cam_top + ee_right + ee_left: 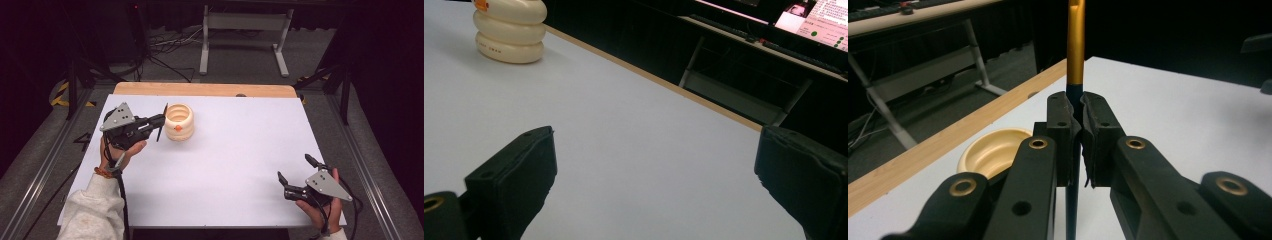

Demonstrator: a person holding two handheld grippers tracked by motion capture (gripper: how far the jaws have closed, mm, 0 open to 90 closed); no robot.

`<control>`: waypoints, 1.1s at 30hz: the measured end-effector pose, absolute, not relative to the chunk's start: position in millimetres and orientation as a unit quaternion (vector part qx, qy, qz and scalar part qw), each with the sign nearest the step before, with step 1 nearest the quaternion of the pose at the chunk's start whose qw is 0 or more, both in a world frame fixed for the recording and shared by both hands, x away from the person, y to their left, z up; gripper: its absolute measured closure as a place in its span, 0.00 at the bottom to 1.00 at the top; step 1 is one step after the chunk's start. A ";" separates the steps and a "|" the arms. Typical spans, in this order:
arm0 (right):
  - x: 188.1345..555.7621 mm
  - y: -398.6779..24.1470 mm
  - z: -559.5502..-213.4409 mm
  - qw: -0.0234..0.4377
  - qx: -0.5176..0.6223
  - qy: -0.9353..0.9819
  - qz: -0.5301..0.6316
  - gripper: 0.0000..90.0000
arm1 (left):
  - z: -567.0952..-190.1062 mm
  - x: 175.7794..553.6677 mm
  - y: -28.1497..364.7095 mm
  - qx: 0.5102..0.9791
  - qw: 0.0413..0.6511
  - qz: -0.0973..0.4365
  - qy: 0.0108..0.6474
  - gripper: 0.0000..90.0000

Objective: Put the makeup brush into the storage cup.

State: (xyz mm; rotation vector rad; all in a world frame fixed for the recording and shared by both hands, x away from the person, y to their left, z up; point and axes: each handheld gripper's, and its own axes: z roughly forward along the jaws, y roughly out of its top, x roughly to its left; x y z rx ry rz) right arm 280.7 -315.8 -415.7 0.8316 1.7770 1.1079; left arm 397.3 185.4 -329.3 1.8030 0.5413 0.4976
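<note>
Left gripper (159,121) is clamped on a thin pen (1075,45), gold upper barrel, dark lower section; pads pinch it at the dark part just under the gold, and it crosses the jaws roughly square with stick-out on both sides. It sits off the bench, beside the ribbed cream holder (179,122) toward the far-left corner of the white bench (235,165), tip close to the holder's rim but whether it touches I can't tell. Judgement: pen is light and stiff, the gold barrel looks glossy so likely slippery; the current grip near mid-length is sensible, since it limits pivoting in the pads. Holder looks like a hard, smooth ceramic or plastic cup, open mouth up, light enough to slide or tip if the pen knocks the rim. Right gripper (296,176) is wide open and holds nothing, parked low near the near-right corner, well apart from the holder. Bench top is flat, matte white, with a wooden strip along the far edge. Room is dark, with cables and a metal frame on the floor beyond the far edge.
</note>
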 end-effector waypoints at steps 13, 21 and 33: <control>281.6 -316.2 -416.4 0.428 0.334 0.713 0.444 0.05 | -322.2 410.7 181.7 0.741 0.591 0.228 0.222 0.93; 281.8 -316.0 -416.6 0.428 0.332 0.713 0.445 0.05 | -323.7 425.8 178.8 0.720 0.612 0.244 0.218 0.93; 282.3 -316.7 -417.1 0.427 0.332 0.713 0.445 0.05 | -334.8 445.5 176.6 0.693 0.636 0.254 0.223 0.93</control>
